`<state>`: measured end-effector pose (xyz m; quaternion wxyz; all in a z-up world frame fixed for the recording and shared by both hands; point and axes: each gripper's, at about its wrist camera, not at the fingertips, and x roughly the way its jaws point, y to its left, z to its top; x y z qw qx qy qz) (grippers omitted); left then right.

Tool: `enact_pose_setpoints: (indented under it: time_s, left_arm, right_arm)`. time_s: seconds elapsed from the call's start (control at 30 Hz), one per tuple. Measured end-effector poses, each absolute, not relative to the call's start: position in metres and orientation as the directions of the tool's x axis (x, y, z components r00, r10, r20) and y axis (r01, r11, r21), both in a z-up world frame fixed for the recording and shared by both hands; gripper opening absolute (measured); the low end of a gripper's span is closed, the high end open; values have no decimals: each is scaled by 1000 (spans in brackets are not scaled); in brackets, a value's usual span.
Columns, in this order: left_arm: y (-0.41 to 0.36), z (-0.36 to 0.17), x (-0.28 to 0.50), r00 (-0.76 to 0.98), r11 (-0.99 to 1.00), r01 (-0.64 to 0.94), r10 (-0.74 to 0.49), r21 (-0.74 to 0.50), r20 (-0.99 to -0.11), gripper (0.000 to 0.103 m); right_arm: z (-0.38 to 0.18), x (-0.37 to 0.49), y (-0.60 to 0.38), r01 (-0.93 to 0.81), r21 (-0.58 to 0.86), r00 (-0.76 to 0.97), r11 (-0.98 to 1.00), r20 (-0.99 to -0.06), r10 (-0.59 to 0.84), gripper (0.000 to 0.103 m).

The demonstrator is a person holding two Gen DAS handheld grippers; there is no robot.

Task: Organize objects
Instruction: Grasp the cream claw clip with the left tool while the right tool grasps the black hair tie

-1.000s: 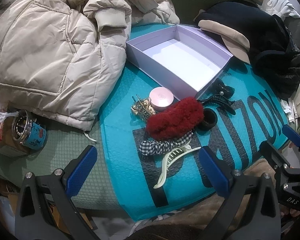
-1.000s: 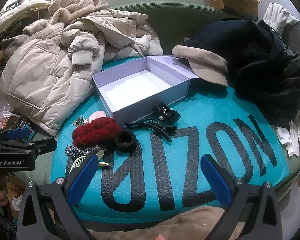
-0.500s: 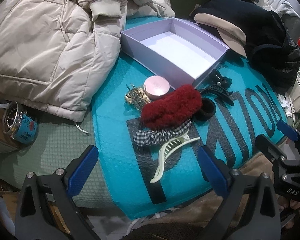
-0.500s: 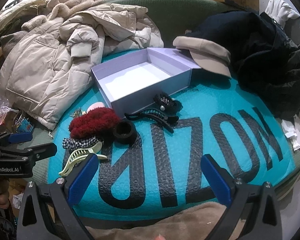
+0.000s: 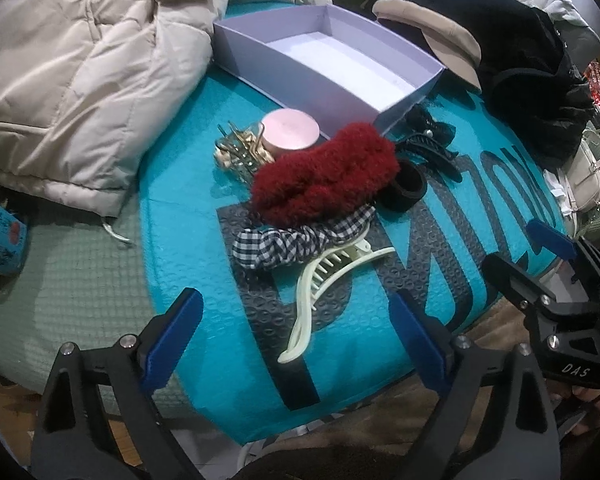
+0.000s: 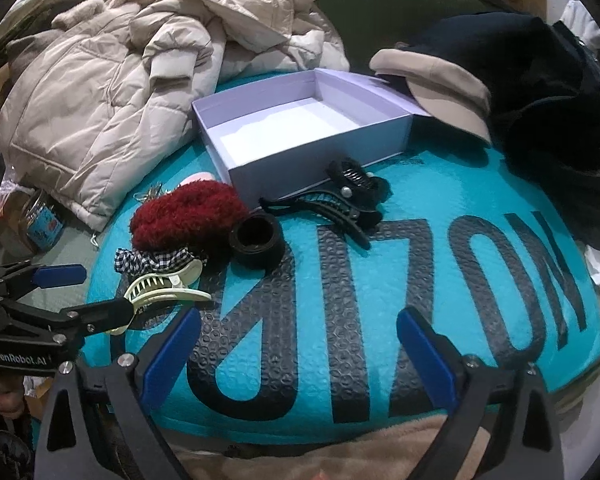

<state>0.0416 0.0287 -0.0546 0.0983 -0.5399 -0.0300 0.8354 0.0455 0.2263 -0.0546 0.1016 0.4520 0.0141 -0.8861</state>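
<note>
Risk, cream claw clip (image 5: 328,276): it lies nearest my left gripper (image 5: 296,340), with its teeth end against the checked scrunchie (image 5: 300,240). If I close off-centre on its curved arm, I judge it may pivot out or drag the scrunchie along.
Risk, pile: the red fluffy scrunchie (image 5: 324,172) rests on the checked one and touches the black ring (image 6: 256,238); lifting one could tumble the rest.
Risk, box: the lilac box (image 6: 300,128) is light card, so a bump may shove it off the teal mailer (image 6: 440,280).
Left gripper: jaws spread wide, just been closing a little, nothing between the pads, touching nothing.
Right gripper (image 6: 300,348): also spread wide, just been closing slightly, holding nothing, over bare mailer.
Farther: the black claw clips (image 6: 340,196) lie against the box's front wall; the box itself is empty.
</note>
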Motion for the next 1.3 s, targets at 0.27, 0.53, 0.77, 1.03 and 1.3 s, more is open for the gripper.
enact_pose_setpoints:
  time_s: [0.27,0.53,0.77,1.03,1.3]
  left_arm:
    - [34,-75,31,-378,-963,-177,258,-204,-889,89]
    - [36,-86,17,-361,-958,-181,274,-221,-892,79]
    - [41,-87,14,-377,-959,-232,242,-161,-894,62]
    - [44,-87,26,-411,-964,-245,198,-101,-890,49]
    - [48,-85,40,-424,-964,-250,189,-87,-886,25]
  right_arm:
    - [-73,21,222,205,86,-537,-975,-823,-186,83]
    - [-86,3,212,262,104,-508,-959,-830,-229,82]
    - [-95,-15,200,293,108,-488,-950,-838,-246,74]
    - [-101,-27,191,340,120,-484,-933,-828,-283,46]
    - [-99,-18,194,339,110,-486,-934,-830,-274,43]
